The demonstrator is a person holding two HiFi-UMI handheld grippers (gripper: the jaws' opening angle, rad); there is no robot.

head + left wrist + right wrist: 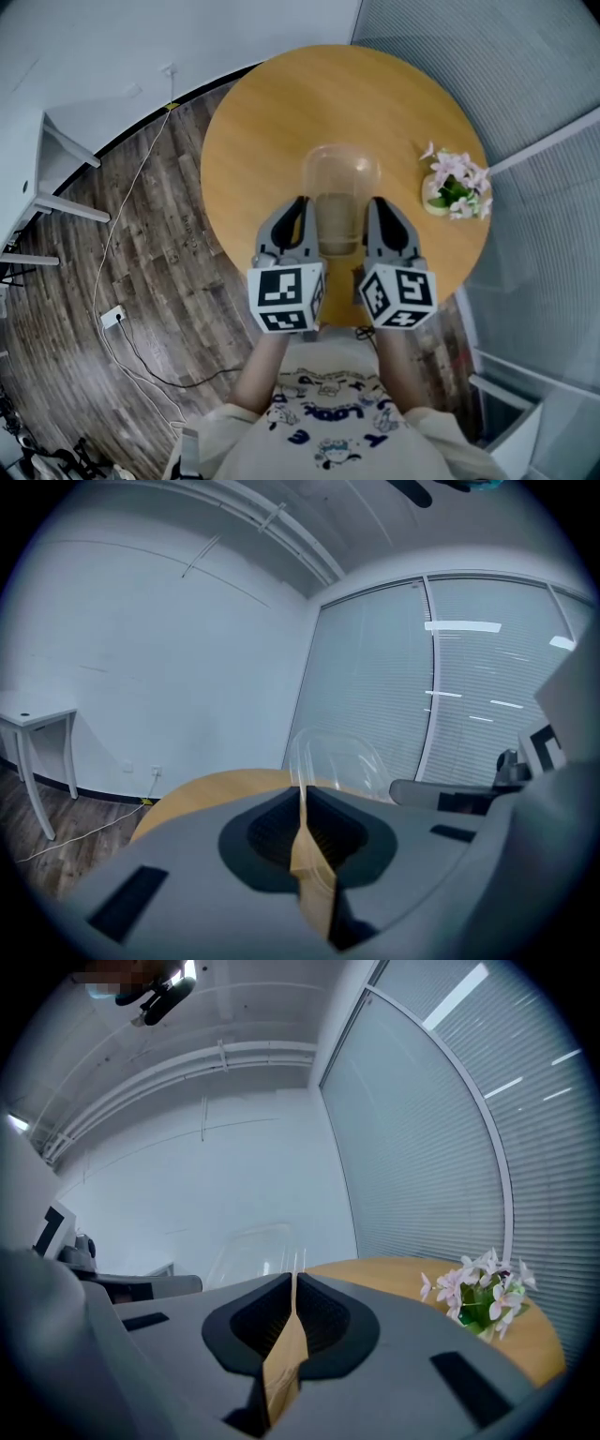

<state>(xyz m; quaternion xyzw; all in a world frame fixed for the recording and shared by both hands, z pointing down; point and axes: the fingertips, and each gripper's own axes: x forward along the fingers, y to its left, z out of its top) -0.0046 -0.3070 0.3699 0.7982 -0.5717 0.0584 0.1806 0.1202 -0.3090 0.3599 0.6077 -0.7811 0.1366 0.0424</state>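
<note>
- The floor (159,244) was dark wood plank, grained and matte, and filled the head view from 7 to 10 o'clock.
- The round table (272,122) had a smooth, light-wood top. It took up the centre of the head view.
- A glazed wall (525,84) with fine horizontal blinds ran past the table from 1 to 4 o'clock.
- A white desk (37,719) with thin straight legs stood at 9 o'clock, well apart from the table.
- The clear plastic container (339,183) was thin-walled and transparent, rounded at the far end and squarer at the near end. It sat over the table between centre and 6 o'clock, between the two grippers.
- The left gripper (302,799) was grey with dark ribbed pads. Its jaws were closed tight on the container's thin left edge, at the 8 o'clock side of the container.
- The right gripper (293,1283) was of the same build. Its jaws were pressed together on the container's right edge, at the 4 o'clock side.
- A flower pot (455,185) with small pink-white blossoms and green leaves stood on the table at 3 o'clock, near the rim and apart from the container. Nothing stood between it and the right gripper.
- A thin white cable (117,244) trailed loosely across the floor at 9 o'clock.
- A small white wall plug (113,316) lay on the floor at 8 o'clock, on that cable.
</note>
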